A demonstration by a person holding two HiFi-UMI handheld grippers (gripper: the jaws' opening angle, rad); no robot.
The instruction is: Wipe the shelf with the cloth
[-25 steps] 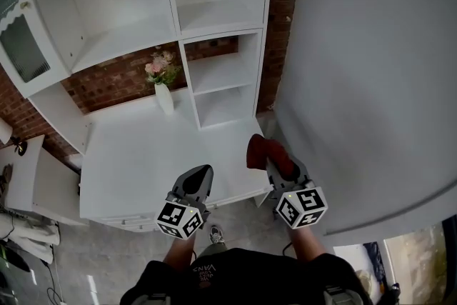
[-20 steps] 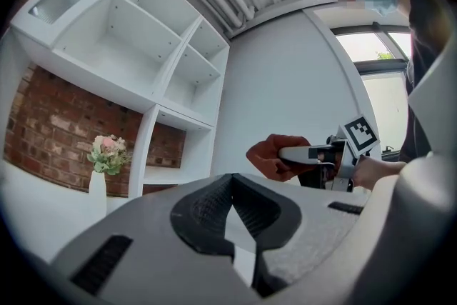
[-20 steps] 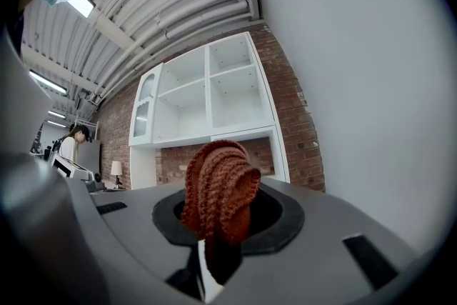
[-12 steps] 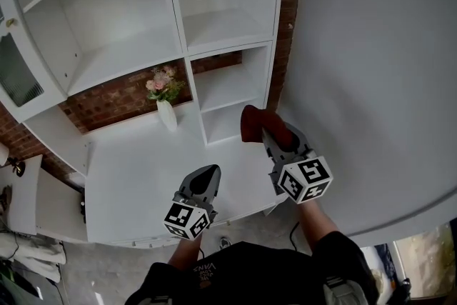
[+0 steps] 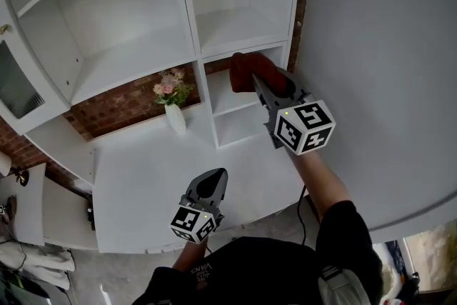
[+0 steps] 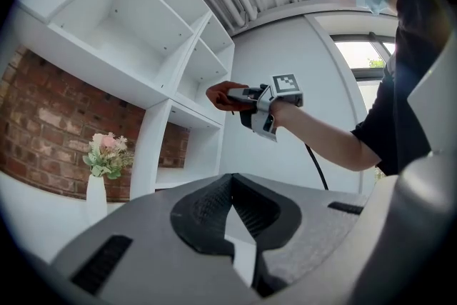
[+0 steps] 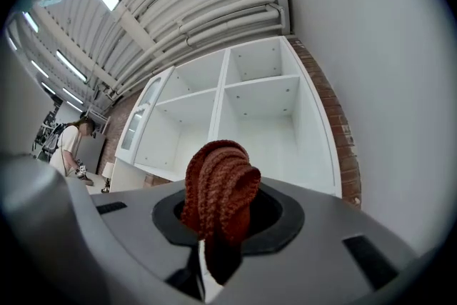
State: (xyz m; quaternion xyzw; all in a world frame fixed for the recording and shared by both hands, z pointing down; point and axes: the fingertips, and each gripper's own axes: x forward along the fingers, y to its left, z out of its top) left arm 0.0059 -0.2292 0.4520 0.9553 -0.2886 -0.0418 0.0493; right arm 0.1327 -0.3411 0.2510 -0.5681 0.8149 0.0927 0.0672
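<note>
Before shelf (image 5: 235,25), right of vase (image 5: 176,119), right claw (image 5: 255,79) tight on cloth (image 5: 245,68); left claw (image 5: 213,181) closed.

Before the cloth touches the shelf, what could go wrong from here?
1. The cloth is a bunched wad pinched in the right gripper. Under pressure it may slip out, or the hard jaws may scrape the shelf instead of wiping it.
2. The vase stands just left of the small compartments. A wide sweep to the left could tip it.
</note>
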